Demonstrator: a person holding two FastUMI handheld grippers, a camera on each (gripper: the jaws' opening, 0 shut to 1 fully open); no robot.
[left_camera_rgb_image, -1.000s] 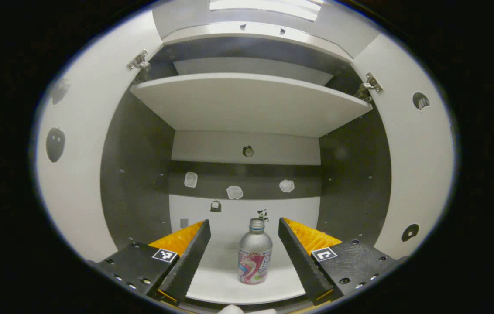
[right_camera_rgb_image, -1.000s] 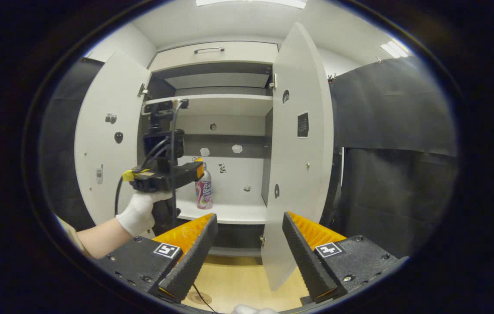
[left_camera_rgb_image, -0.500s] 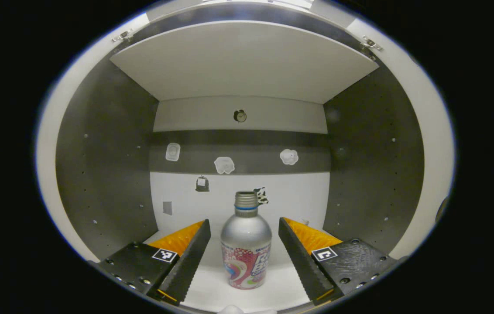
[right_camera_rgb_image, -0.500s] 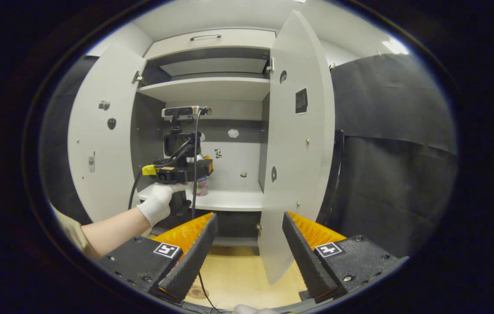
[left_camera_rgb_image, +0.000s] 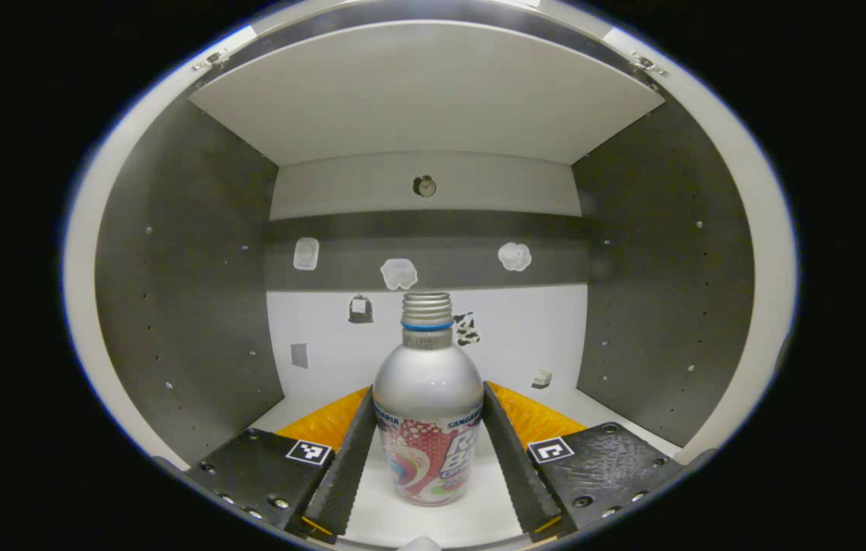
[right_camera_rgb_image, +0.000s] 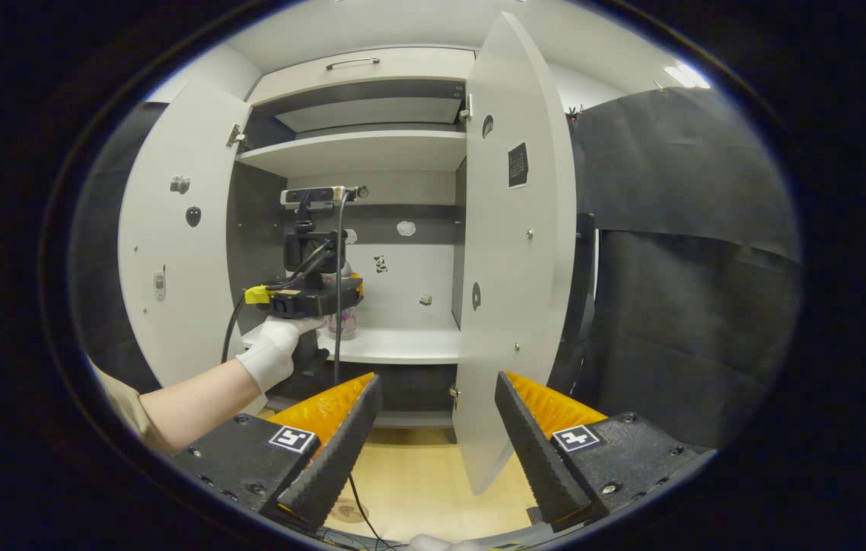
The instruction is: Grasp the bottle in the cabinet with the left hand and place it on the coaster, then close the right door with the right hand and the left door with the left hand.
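Left gripper (left_camera_rgb_image: 427, 451) fingers pressed the upright aluminium drink bottle (left_camera_rgb_image: 427, 413) at 6 o'clock; right gripper (right_camera_rgb_image: 437, 440) stood wide, empty.

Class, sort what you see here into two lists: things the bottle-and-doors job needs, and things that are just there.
Needed for the job:
bottle, standing between the left tongs
right door, open
left door, open
right tongs, open and waiting

Just there:
stickers on the cabinet's back wall
upper shelf
black curtain

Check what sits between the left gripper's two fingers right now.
The bottle stands upright between the left gripper's fingers, both against its sides, in the left gripper view.
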